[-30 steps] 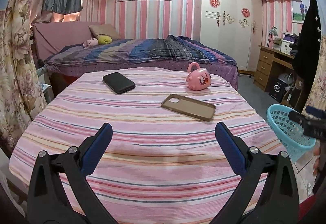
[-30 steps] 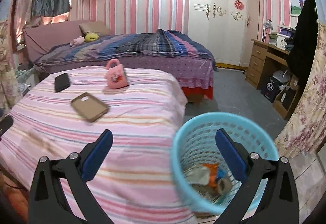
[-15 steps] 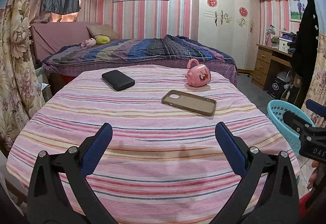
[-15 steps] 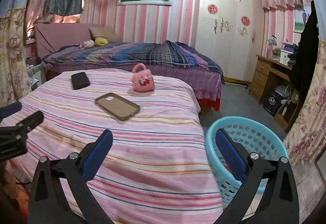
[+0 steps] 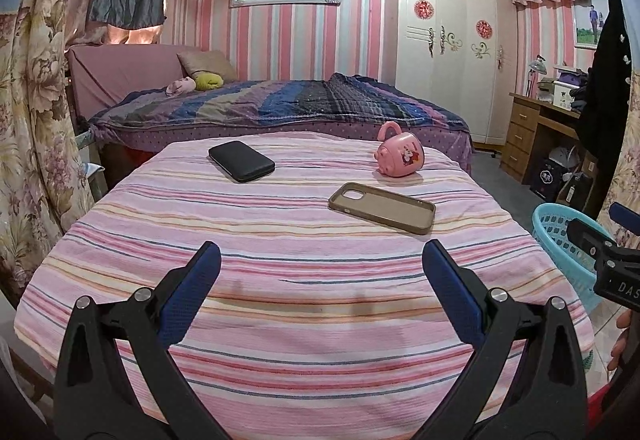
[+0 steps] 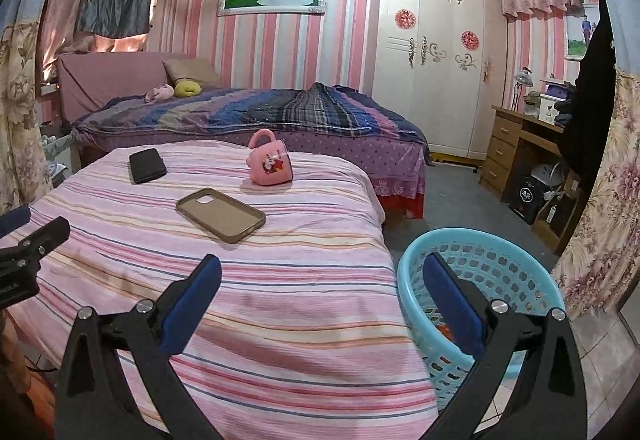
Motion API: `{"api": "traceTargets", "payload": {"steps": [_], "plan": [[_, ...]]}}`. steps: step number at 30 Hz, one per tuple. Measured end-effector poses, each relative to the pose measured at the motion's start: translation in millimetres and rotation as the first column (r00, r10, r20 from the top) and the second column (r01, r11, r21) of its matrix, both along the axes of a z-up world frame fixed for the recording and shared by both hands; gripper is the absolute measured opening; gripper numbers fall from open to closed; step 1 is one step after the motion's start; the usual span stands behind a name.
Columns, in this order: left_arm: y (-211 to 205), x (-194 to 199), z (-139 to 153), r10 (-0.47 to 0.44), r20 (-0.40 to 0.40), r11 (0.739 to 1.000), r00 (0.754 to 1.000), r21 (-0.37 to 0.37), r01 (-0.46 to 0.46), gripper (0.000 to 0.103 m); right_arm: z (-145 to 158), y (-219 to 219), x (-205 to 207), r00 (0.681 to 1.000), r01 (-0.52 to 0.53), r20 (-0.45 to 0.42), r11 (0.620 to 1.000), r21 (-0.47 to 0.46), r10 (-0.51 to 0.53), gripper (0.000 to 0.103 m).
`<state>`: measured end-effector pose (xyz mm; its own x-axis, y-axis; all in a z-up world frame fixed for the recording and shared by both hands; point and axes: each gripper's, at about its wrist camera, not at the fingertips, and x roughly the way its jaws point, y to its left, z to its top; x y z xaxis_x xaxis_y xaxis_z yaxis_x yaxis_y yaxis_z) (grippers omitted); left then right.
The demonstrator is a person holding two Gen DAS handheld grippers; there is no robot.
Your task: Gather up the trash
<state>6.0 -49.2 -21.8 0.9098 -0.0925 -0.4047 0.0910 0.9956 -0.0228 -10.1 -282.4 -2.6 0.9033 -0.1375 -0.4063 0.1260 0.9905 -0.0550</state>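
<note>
A light blue plastic basket (image 6: 480, 238) stands on the floor by the table's right edge; it also shows at the right of the left wrist view as the basket (image 5: 558, 236). A scrap of orange trash (image 6: 442, 328) peeks out inside it, mostly hidden by my right finger. My right gripper (image 6: 322, 268) is open and empty, hovering over the table's right edge, its right finger over the basket. My left gripper (image 5: 320, 260) is open and empty above the near part of the striped tablecloth (image 5: 312, 304).
On the cloth lie a black phone-sized slab (image 5: 241, 161), a brown phone case (image 5: 382, 207) and a pink mug (image 5: 400, 155) on its side. A bed (image 5: 280, 107) is behind the table. A wooden desk (image 6: 516, 143) and white wardrobe (image 6: 432, 59) stand at the right.
The right gripper swung from directly over the basket up and left toward the table, so the basket's contents dropped out of sight. The left gripper hardly moved.
</note>
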Motion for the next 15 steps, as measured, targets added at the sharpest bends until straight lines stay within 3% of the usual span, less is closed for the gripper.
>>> {"api": "traceTargets", "payload": {"steps": [15], "plan": [[-4.0, 0.3, 0.5, -0.007, 0.008, 1.0, 1.0, 0.004, 0.007, 0.097, -1.3, -4.4, 2.8, 1.0, 0.006, 0.001, 1.0, -0.006, -0.006, 0.098]]}}
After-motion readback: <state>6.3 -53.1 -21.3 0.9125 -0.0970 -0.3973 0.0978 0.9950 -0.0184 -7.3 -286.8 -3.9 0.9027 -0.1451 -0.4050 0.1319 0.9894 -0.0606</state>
